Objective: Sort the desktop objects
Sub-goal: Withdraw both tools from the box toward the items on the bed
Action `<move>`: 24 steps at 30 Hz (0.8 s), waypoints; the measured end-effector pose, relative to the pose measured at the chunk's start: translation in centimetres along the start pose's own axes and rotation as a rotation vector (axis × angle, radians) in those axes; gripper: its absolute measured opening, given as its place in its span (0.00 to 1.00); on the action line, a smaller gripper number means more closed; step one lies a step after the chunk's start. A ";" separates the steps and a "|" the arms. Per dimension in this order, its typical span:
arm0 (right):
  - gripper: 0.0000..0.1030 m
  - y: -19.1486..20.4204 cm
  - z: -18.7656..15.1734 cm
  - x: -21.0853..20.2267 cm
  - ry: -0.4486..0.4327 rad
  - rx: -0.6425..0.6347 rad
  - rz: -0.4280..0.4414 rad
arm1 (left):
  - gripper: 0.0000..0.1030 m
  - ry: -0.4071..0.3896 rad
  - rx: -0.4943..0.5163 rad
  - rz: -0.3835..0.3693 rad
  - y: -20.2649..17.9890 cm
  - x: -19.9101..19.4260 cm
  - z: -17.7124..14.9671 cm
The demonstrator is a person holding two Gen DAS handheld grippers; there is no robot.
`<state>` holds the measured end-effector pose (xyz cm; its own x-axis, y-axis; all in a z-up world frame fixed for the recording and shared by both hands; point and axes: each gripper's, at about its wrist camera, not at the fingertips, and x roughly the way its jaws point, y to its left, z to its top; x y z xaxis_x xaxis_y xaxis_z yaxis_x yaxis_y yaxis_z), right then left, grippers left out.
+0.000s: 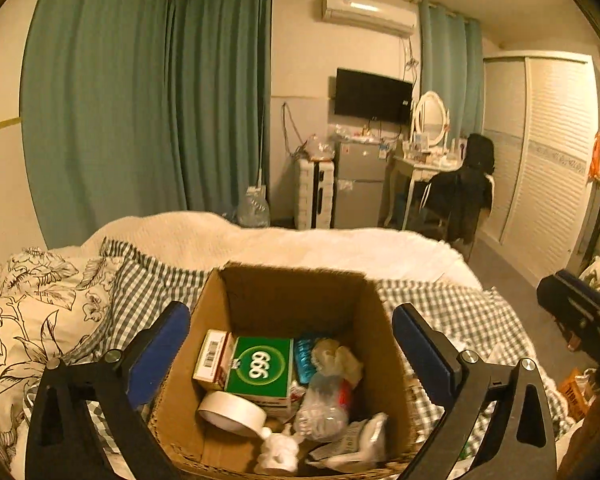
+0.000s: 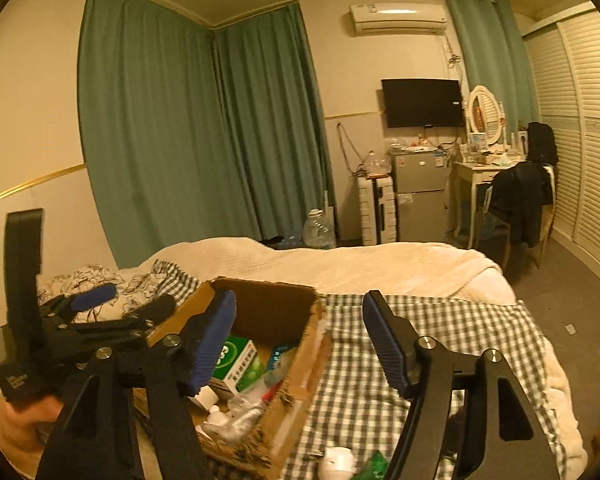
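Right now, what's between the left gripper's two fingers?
In the left wrist view, the open cardboard box sits framed between the left gripper's fingers, with the green box, a tape roll and crumpled plastic inside. Nothing is gripped.

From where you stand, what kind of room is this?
Most likely a small bedroom: a bed with a checked cover fills the foreground, and a dressing table with an oval mirror stands beside a louvred wardrobe.
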<state>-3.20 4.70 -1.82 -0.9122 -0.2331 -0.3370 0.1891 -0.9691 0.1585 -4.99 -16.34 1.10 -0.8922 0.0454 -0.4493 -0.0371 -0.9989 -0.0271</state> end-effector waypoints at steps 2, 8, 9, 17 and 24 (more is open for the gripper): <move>0.66 -0.8 0.3 -1.0 -0.010 0.002 -0.017 | 1.00 -0.012 -0.007 -0.012 -0.5 -0.5 0.1; 0.83 -2.9 0.9 -3.6 -0.052 0.010 -0.069 | 1.00 -0.014 -0.004 -0.060 -2.6 -1.2 -0.2; 0.85 -3.2 1.0 -3.9 -0.054 0.012 -0.077 | 1.00 -0.014 -0.001 -0.063 -3.0 -1.3 -0.3; 0.87 -6.2 0.9 -5.6 -0.053 0.011 -0.126 | 1.00 -0.065 0.043 -0.105 -5.6 -2.3 -0.6; 0.97 -8.3 1.0 -7.1 -0.101 0.017 -0.175 | 1.00 -0.079 0.021 -0.154 -6.5 -2.3 -0.9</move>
<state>1.40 14.51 0.15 -0.9626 -0.0514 -0.2658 0.0192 -0.9923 0.1222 -2.25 -9.94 1.55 -0.9079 0.1978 -0.3697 -0.1847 -0.9802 -0.0707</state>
